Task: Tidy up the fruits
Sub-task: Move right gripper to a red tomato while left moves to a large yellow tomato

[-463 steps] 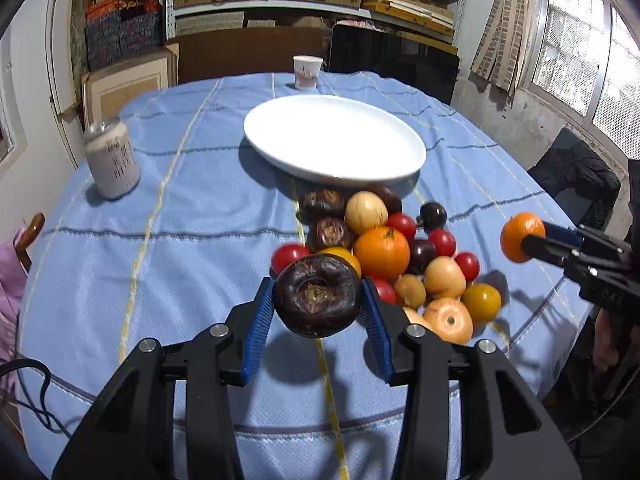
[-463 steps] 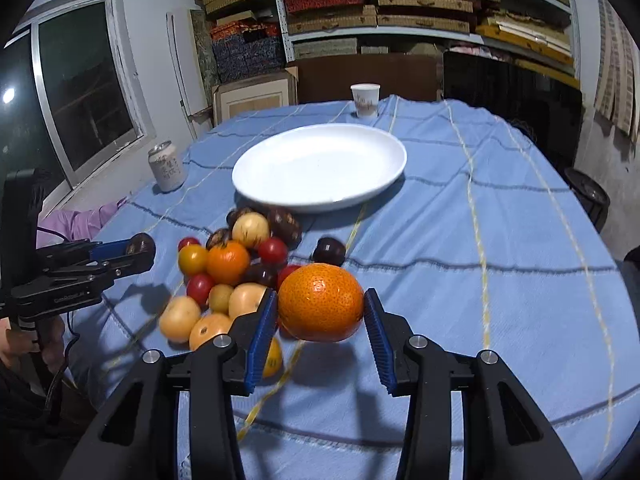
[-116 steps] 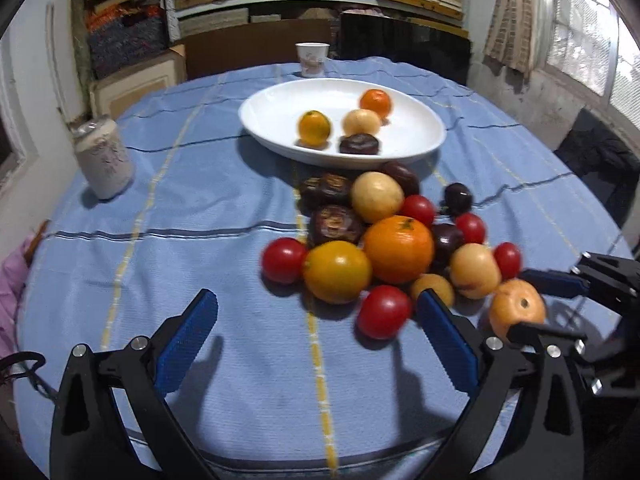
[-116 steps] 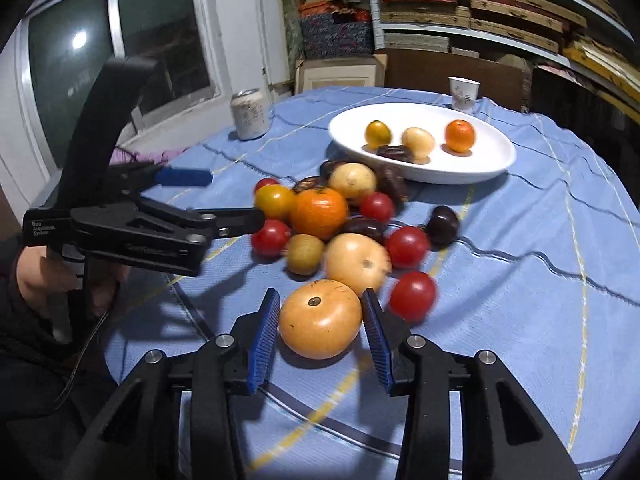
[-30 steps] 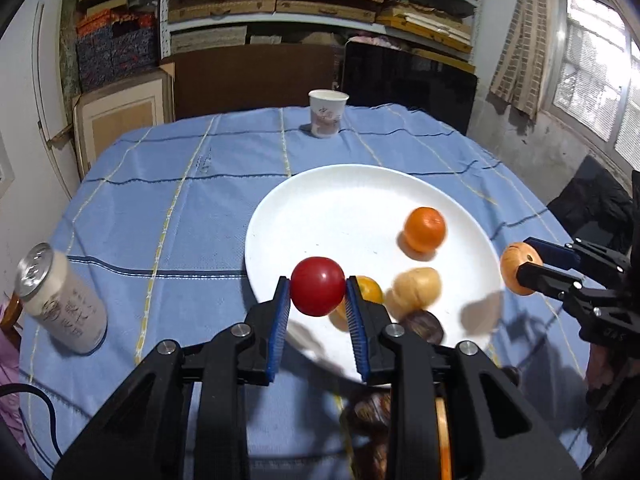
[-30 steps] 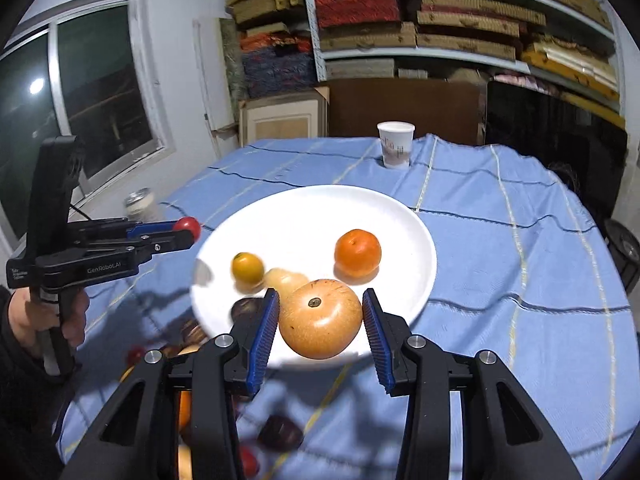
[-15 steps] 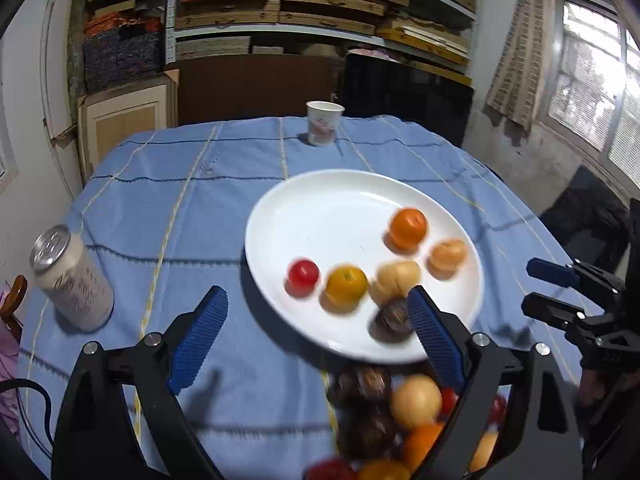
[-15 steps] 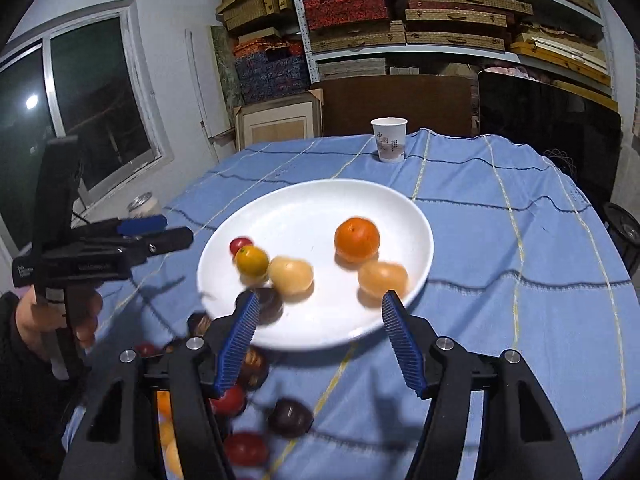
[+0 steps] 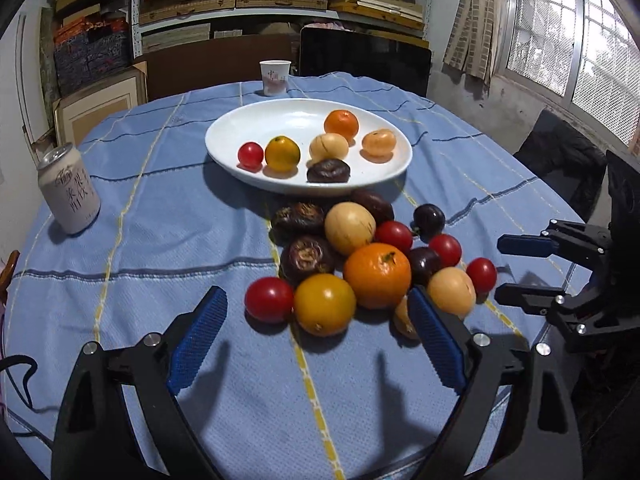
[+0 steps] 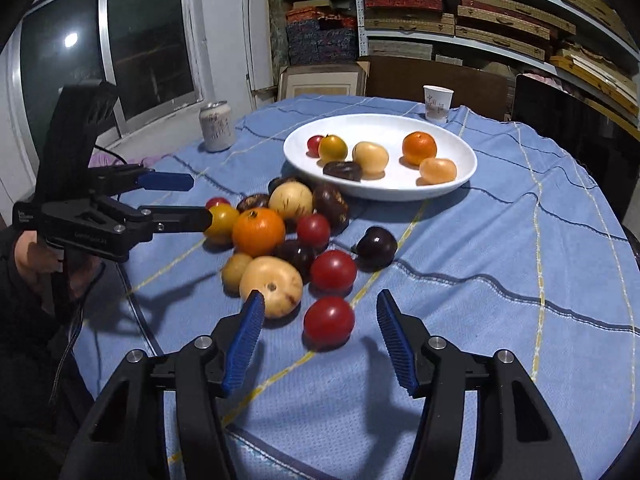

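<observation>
Both claws hover empty over the fruit heap on the blue-clothed desk. The left claw is spread wide, its pads framing a red tomato and a yellow-orange fruit at the heap's 6 o'clock edge, touching neither. The right claw has just been closing but remains parted; a red tomato lies on the cloth between and just ahead of its pads, unpinched.

The white plate sits at 12 o'clock from the heap and holds six fruits: a small tomato, a yellow one, a pale one, an orange, a peach-coloured one and a dark wrinkled one. A dozen or so fruits are still on the cloth, so the job looks about a third done.

The tomatoes are probably light, smooth and soft-skinned; too hard a squeeze could bruise or split them, and being round they may roll or squirt out. Taking each across its widest middle, pads level, seems safest. The big orange looks firmer and heavier. A can stands at 9 o'clock and a paper cup beyond the plate.
</observation>
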Demonstrator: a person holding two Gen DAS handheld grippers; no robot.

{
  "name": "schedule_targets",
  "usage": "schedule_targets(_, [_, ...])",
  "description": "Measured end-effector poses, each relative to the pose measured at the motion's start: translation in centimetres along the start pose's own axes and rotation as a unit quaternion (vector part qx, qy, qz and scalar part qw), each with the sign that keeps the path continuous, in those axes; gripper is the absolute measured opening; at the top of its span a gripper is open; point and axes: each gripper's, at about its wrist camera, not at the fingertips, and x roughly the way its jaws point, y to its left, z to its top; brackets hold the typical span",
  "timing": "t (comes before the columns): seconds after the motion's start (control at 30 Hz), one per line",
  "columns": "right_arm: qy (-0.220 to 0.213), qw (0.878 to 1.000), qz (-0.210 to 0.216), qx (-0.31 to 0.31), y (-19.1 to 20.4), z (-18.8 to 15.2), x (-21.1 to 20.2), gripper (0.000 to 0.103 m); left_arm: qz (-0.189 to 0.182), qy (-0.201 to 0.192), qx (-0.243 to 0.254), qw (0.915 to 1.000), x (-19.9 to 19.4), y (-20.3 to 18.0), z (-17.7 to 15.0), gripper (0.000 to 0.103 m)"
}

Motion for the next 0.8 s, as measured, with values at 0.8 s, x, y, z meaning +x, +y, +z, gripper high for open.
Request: schedule_targets(0.8, [0.009,0.999,0.016,0.028,-1.0,-0.3,0.9,0.029,0.048,0.018,0.004,0.9987,0.3,0.7,-0.2,0.076])
